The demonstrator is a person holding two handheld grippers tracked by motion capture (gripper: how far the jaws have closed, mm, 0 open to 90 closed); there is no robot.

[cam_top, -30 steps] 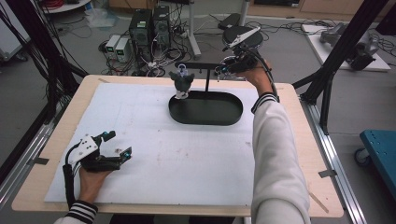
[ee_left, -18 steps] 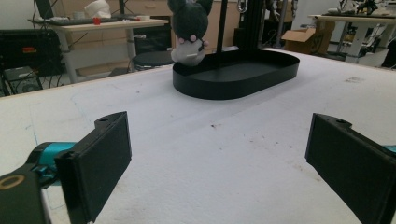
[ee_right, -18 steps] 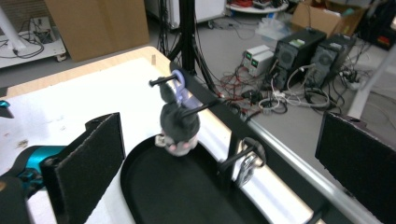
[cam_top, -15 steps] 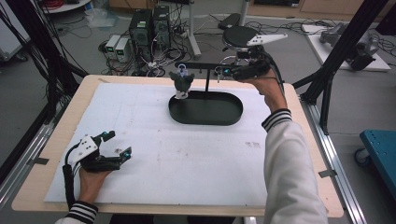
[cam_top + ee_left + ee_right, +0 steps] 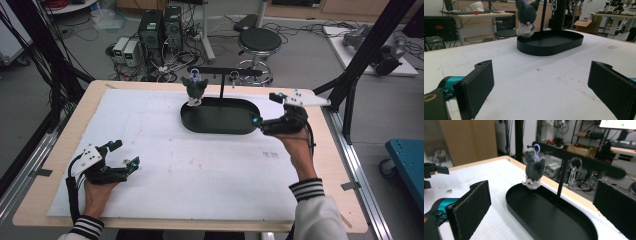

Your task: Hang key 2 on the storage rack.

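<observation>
A black oval tray point(image 5: 220, 131) lies at the table's far middle, with a T-shaped stand point(image 5: 222, 86) rising from it. A grey plush toy point(image 5: 194, 90) hangs from the left end of the stand's bar on a purple clip, just above the tray's left end. A small keyring point(image 5: 234, 76) hangs right of the post. My right gripper point(image 5: 266, 107) is open and empty, just off the tray's right end. In the right gripper view the plush toy point(image 5: 534, 171) and the keyring point(image 5: 574, 170) lie ahead of the spread jaws. My left gripper point(image 5: 126, 153) is open and empty, resting at the near left.
A white sheet point(image 5: 200, 170) covers most of the wooden table point(image 5: 325, 165). Behind the table stand a stool point(image 5: 257, 39), computer boxes point(image 5: 152, 30) and cables on the floor. Black frame posts point(image 5: 360, 65) rise at the right and left.
My right gripper has come away from the right end of the stand's bar, moving down and toward me to the tray's right end. The left gripper has stayed put.
</observation>
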